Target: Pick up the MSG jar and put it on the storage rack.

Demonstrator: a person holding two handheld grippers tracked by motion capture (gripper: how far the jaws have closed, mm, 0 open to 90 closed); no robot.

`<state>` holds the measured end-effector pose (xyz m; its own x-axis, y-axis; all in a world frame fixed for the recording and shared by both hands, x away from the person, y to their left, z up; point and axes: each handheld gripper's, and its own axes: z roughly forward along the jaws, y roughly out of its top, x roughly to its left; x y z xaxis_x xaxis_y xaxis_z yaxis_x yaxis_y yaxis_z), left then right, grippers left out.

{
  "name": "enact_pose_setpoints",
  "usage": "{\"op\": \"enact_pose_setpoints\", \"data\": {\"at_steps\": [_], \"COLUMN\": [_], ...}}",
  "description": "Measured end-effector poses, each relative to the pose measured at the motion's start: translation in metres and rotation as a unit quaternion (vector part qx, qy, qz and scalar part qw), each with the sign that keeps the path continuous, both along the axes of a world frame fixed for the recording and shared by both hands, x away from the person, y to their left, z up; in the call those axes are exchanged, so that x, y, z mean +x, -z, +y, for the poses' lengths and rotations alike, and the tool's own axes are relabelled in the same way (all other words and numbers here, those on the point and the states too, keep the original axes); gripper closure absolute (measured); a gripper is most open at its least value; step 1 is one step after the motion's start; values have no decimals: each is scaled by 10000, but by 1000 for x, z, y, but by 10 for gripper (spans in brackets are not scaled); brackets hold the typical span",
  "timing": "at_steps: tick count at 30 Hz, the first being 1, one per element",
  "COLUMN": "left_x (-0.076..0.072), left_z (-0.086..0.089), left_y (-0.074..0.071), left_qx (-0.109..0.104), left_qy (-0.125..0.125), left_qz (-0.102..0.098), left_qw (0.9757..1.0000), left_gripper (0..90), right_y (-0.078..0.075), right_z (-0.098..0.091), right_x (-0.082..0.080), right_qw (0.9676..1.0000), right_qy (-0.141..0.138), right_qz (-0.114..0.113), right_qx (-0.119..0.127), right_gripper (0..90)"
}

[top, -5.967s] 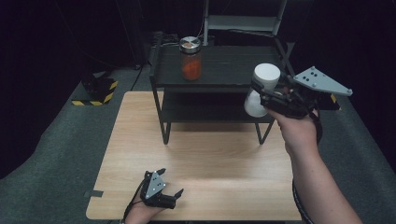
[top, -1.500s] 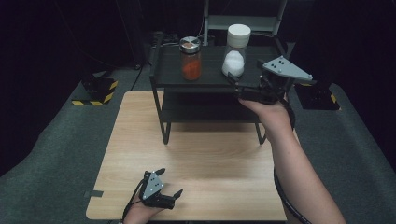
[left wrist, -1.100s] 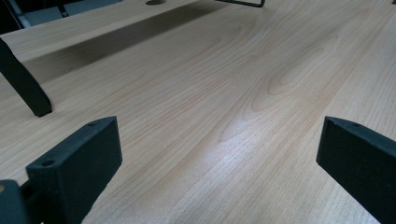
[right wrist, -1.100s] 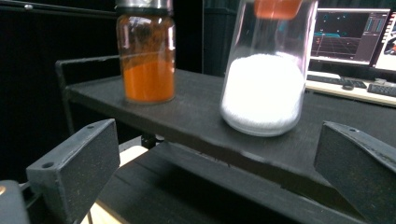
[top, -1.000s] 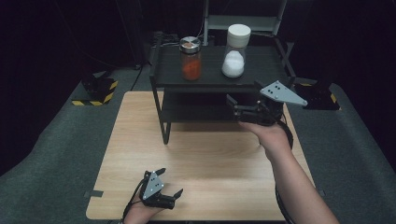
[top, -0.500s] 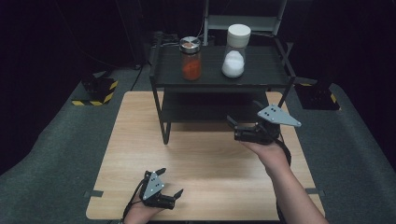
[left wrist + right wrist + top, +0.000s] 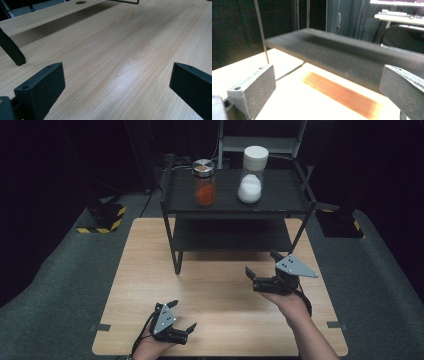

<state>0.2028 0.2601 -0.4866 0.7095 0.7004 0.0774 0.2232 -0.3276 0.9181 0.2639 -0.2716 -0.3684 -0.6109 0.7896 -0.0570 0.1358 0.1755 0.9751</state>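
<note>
Two jars stand on the top shelf of a black rack (image 7: 280, 205) at the far side of the desk (image 7: 220, 320). One jar (image 7: 204, 182) has a metal lid and orange contents; the other jar (image 7: 252, 174), to its right and well apart from it, has a white cap and white powder in its lower part. Both are upright.

Near the desk's front edge, the left tongs (image 7: 180, 316) rest low over the wood, held in the left hand (image 7: 150, 347). In the left gripper view the jaws stand wide apart with bare desk between them, and a rack leg (image 7: 11, 48) shows at the left.

Over the right part of the desk, in front of the rack, the right hand (image 7: 289, 301) holds the right tongs (image 7: 261, 264), pointed toward the rack. In the right gripper view the jaws are spread wide with nothing between them, and the rack's lower shelf (image 7: 342, 57) runs across ahead, blurred.
</note>
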Motion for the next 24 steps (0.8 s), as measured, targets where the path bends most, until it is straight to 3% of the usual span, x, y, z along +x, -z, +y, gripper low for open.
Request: {"op": "enact_pose_setpoints", "data": {"at_steps": [7,11,24], "left_x": [-1,-3,-3], "left_z": [-2,-1,-5], "left_y": [-1,1,-1], "left_qx": [70,70,183], "left_qy": [26,37,66], "left_qz": [-37,-96,-125], "left_qw": [10000,9999,9997], "left_gripper": [4,4,4], "right_y": [36,58,96], "right_z": [-8,-16,-35], "right_x": [-9,-16,-32], "right_qw": [9998,9994,9967], "right_qy": [-31,22,258], "right_qz": [129,315,685], "right_qx": [-152,-147,-349], "right_gripper": [0,1,2]}}
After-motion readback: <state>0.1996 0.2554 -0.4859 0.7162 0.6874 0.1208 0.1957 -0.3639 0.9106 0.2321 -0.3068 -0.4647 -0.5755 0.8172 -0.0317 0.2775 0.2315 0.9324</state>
